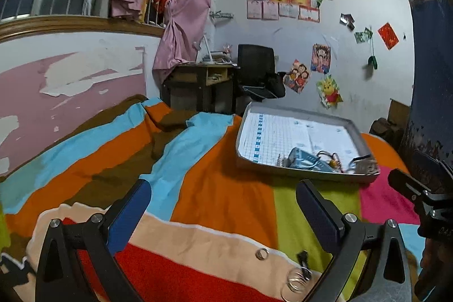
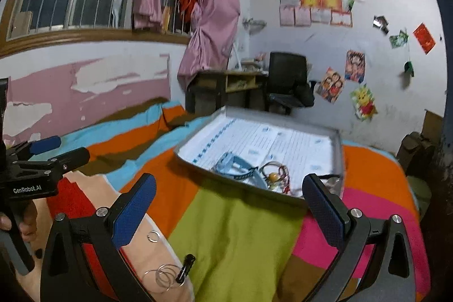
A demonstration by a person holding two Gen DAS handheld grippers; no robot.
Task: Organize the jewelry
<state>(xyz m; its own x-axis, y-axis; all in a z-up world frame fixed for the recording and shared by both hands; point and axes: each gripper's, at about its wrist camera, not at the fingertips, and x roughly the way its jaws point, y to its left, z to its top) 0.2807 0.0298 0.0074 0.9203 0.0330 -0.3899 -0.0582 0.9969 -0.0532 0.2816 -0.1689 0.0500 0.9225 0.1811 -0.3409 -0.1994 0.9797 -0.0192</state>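
A grey tray [image 1: 300, 170] [image 2: 195, 162] lined with white gridded paper lies on the striped bedspread. It holds a light-blue strap [image 1: 304, 159] [image 2: 237, 164], a beaded bracelet [image 2: 273, 174] and other small pieces at its near edge. Loose on the bedspread lie a small silver ring [image 1: 262, 254] [image 2: 153, 236], a bunch of thin silver bangles [image 1: 296, 283] [image 2: 162, 278] and a small black clip [image 1: 303, 259] [image 2: 185, 268]. My left gripper [image 1: 223, 210] is open above the cloth, the ring and bangles below it. My right gripper [image 2: 230, 210] is open, just short of the tray.
The bedspread [image 1: 220, 188] has orange, blue, green, pink and red stripes. A peeling pink wall [image 1: 70, 92] runs along the left. Beyond the bed stand a desk [image 1: 198, 78] and a black chair [image 1: 256, 67]. A hand [image 2: 25, 220] holds the other gripper's handle.
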